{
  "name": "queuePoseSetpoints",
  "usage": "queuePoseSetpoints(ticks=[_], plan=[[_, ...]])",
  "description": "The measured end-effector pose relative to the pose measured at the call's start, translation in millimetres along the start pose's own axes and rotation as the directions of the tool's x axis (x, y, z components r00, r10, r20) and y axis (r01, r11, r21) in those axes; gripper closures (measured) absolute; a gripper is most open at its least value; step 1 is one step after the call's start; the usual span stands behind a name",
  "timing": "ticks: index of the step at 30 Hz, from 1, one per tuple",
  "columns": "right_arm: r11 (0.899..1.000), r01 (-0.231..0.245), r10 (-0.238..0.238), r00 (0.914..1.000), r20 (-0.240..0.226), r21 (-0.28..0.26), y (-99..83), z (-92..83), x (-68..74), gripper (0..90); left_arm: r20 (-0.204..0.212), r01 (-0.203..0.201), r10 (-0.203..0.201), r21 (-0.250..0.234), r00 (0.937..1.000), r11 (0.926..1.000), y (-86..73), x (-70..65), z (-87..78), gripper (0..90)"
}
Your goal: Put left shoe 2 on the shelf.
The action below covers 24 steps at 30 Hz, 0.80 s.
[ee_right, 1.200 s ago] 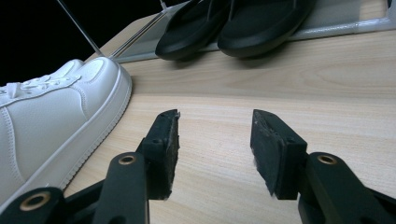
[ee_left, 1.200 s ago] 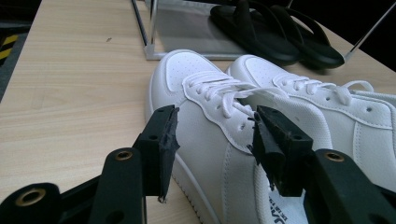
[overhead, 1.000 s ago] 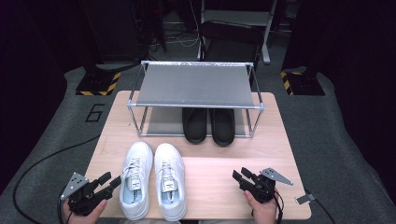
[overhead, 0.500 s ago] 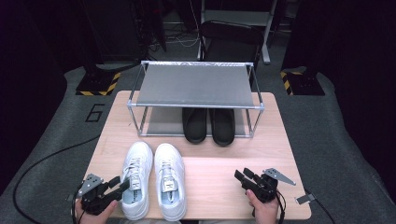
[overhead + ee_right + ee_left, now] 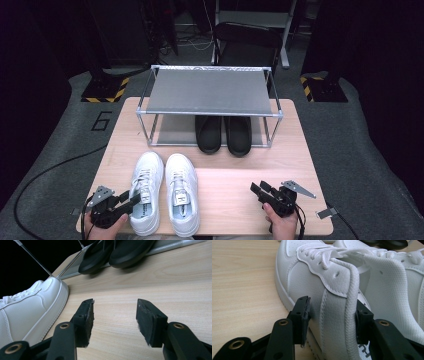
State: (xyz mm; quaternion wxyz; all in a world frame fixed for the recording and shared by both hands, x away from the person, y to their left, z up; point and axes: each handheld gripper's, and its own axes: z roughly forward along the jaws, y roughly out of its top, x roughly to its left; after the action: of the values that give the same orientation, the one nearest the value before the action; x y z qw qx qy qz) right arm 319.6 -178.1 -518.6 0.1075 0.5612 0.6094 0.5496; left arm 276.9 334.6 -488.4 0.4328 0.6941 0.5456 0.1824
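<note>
A pair of white sneakers stands at the table's front left, toes pointing away from me. My left gripper point(image 5: 131, 201) is at the heel of the left sneaker point(image 5: 150, 170). In the left gripper view its jaws straddle that sneaker's point(image 5: 312, 277) outer heel wall, one pad outside on the leather and the other inside the collar. The jaws have just been closing, and the wall shows no dent. The right sneaker point(image 5: 181, 187) stands right beside it. My right gripper point(image 5: 258, 190) rests open at the front right over bare wood, with nothing between its pads point(image 5: 86, 315).
A metal shoe rack point(image 5: 210, 92) with a grey shelf stands at the back of the wooden table point(image 5: 240, 165). Two black slip-on shoes point(image 5: 222, 134) sit on its lower level. Cables trail off both front corners, and dark floor surrounds the table.
My left gripper has moved right and slightly down to the left sneaker's heel, and its jaws have narrowed around the heel wall. The right gripper has stayed put.
</note>
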Motion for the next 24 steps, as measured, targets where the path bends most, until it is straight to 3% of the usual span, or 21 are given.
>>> queuePoseSetpoints(ticks=[5,12,20,24], plan=[[1.0,-0.028,0.028,0.9996,-0.002,0.003,-0.6,0.1,-1.1,48.0,-0.02,0.003,-0.003,-0.007,0.9998,1.0,0.0,-2.9,1.3,55.2],[1.0,-0.026,0.026,0.9997,-0.004,0.003,-1.0,0.7,-2.3,48.0,-0.041,-0.005,0.005,0.004,0.9991,1.0,-0.5,-5.4,2.5,56.1],[0.999,-0.045,0.045,0.9989,-0.008,0.003,-1.6,1.1,-3.2,48.0,-0.043,-0.002,0.003,0.029,0.9991,0.9996,0.4,-5.6,1.9,57.8],[0.998,-0.055,0.055,0.9984,-0.011,0.005,-1.9,1.1,-3.8,48.0,-0.052,0.007,-0.006,0.019,0.9986,0.9998,0.0,-6.1,2.6,60.1]])
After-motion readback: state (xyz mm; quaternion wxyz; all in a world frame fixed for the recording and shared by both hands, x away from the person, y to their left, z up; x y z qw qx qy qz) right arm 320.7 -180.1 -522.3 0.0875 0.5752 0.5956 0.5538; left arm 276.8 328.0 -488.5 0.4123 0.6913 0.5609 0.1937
